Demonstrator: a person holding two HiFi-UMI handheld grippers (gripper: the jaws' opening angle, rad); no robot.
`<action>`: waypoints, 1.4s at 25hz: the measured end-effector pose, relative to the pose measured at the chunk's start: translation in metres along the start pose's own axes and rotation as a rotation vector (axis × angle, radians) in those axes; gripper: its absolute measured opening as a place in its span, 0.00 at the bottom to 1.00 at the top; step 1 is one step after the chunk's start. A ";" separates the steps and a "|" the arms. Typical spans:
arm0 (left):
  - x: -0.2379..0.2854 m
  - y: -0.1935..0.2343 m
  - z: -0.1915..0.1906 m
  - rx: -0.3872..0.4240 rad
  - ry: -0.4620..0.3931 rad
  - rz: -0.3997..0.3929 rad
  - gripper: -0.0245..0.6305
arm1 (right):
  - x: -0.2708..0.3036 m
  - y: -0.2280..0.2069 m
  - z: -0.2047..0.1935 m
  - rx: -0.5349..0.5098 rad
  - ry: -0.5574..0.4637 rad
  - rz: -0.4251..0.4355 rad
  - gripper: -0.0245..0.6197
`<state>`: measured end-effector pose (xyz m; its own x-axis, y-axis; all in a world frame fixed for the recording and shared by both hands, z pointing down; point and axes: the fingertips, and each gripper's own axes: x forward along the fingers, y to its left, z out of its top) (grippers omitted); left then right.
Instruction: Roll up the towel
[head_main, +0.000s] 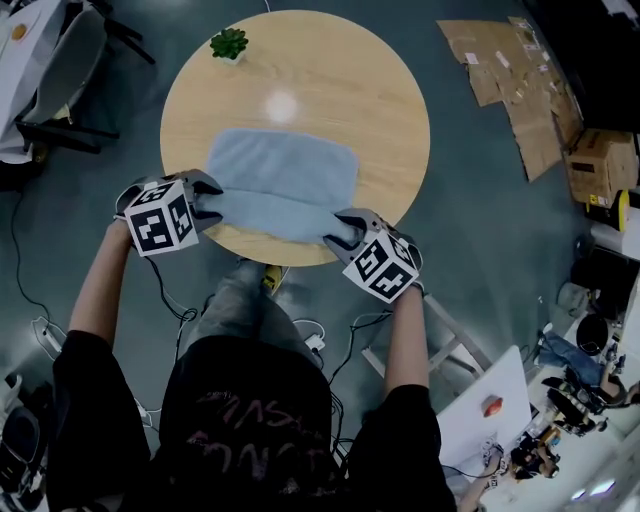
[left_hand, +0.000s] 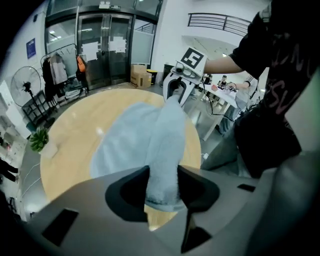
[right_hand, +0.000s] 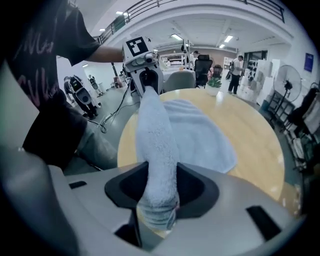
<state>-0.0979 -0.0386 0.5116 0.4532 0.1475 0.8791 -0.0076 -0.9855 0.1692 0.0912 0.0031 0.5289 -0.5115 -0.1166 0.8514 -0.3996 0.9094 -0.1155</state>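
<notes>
A light blue towel (head_main: 285, 170) lies on the round wooden table (head_main: 320, 90), its near edge rolled into a thick band (head_main: 275, 215) lifted slightly off the tabletop. My left gripper (head_main: 208, 205) is shut on the band's left end, my right gripper (head_main: 345, 235) on its right end. In the left gripper view the towel (left_hand: 161, 145) runs between the jaws of my left gripper (left_hand: 162, 185) across to the right gripper (left_hand: 177, 90). The right gripper view mirrors this: the towel (right_hand: 157, 145) is pinched in my right gripper (right_hand: 160, 187) and stretches to the left gripper (right_hand: 149, 80).
A small potted plant (head_main: 229, 43) stands at the table's far edge. Flattened cardboard (head_main: 520, 70) and a box (head_main: 600, 165) lie on the floor to the right. A chair (head_main: 50, 60) stands at the far left, and cables trail by the person's legs.
</notes>
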 end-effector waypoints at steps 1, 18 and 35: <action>-0.002 0.009 0.001 -0.009 -0.006 0.014 0.30 | 0.000 -0.009 0.004 -0.007 -0.007 -0.026 0.30; -0.016 0.054 -0.006 -0.108 -0.156 0.150 0.40 | -0.024 -0.056 0.031 0.011 -0.168 -0.225 0.42; 0.014 0.041 0.002 0.279 0.134 0.496 0.51 | 0.021 -0.038 0.016 -0.319 0.043 -0.404 0.52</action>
<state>-0.0899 -0.0774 0.5296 0.3386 -0.3460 0.8750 0.0531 -0.9214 -0.3849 0.0835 -0.0399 0.5427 -0.3298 -0.4734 0.8167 -0.3038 0.8724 0.3830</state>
